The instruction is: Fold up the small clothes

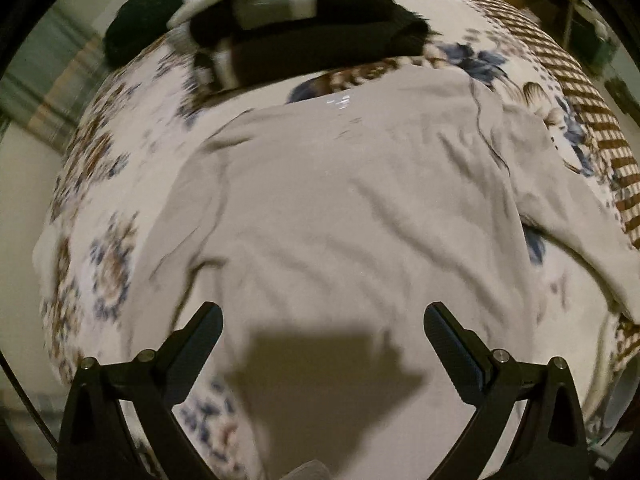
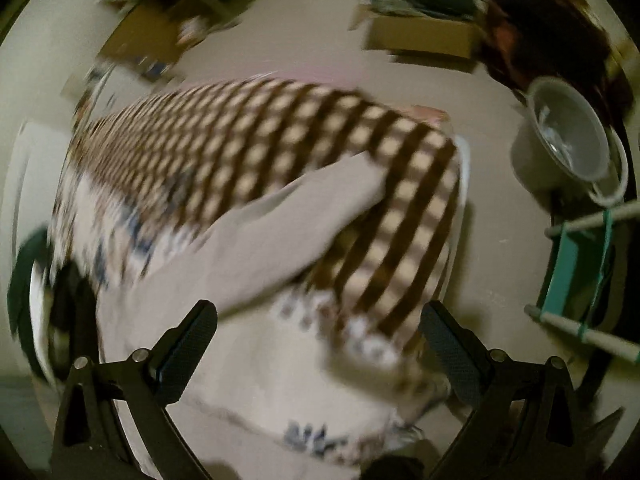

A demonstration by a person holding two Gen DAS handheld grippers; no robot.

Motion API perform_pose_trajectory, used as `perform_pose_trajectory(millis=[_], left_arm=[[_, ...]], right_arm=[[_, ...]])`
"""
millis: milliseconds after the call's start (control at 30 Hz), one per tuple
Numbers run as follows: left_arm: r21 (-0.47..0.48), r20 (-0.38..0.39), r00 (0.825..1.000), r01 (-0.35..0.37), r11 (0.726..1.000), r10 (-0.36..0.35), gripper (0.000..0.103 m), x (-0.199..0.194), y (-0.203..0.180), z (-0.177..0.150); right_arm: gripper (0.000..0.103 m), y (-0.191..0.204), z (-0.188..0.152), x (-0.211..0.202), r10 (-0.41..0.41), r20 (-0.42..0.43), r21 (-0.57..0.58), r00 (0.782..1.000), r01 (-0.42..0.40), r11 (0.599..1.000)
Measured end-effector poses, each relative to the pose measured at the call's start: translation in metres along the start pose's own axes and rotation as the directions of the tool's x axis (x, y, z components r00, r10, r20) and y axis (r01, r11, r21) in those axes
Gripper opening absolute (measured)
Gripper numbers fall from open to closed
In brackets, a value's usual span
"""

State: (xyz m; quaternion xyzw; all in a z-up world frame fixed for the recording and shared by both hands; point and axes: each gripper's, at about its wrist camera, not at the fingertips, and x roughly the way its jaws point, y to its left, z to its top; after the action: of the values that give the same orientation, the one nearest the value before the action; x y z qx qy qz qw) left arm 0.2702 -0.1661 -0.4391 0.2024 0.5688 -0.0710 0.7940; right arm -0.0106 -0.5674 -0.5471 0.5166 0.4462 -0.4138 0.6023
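A pale grey long-sleeved top [image 1: 340, 208] lies spread flat on a flower-patterned bedsheet [image 1: 104, 248], one sleeve trailing to the right. My left gripper [image 1: 322, 320] hovers open and empty above its near part. In the blurred right wrist view the same top's sleeve [image 2: 288, 232] runs over the sheet and its brown checked border [image 2: 280, 140]. My right gripper [image 2: 320, 320] is open and empty above the sleeve.
A stack of folded dark and white clothes [image 1: 296, 20] sits at the far side of the bed. On the floor past the bed edge are a grey pot [image 2: 568, 140], cardboard boxes [image 2: 420, 32] and a teal rack [image 2: 580, 264].
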Motion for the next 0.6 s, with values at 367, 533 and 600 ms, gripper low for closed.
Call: perform_pose_trajectory(millis=[367, 533, 600], left_arm=[[0.074, 0.014, 1.0, 0.009, 0.997, -0.01, 0.103, 0.064, -0.021, 0.022], [0.035, 0.017, 0.999, 0.029, 0.999, -0.029, 0.103, 0.064, -0.007, 0.021], [0.014, 0.014, 0.999, 0.037, 0.999, -0.037, 0.103, 0.063, 0.001, 0.018]], right_arm=[[0.07, -0.023, 0.033, 0.083, 0.084, 0.06, 0.248, 0.995, -0.096, 0.964], [0.007, -0.005, 0.031, 0.073, 0.035, 0.193, 0.25, 0.981, -0.084, 0.965], [0.006, 0.013, 0.027, 0.058, 0.025, 0.232, 0.202, 0.972, -0.073, 0.977]])
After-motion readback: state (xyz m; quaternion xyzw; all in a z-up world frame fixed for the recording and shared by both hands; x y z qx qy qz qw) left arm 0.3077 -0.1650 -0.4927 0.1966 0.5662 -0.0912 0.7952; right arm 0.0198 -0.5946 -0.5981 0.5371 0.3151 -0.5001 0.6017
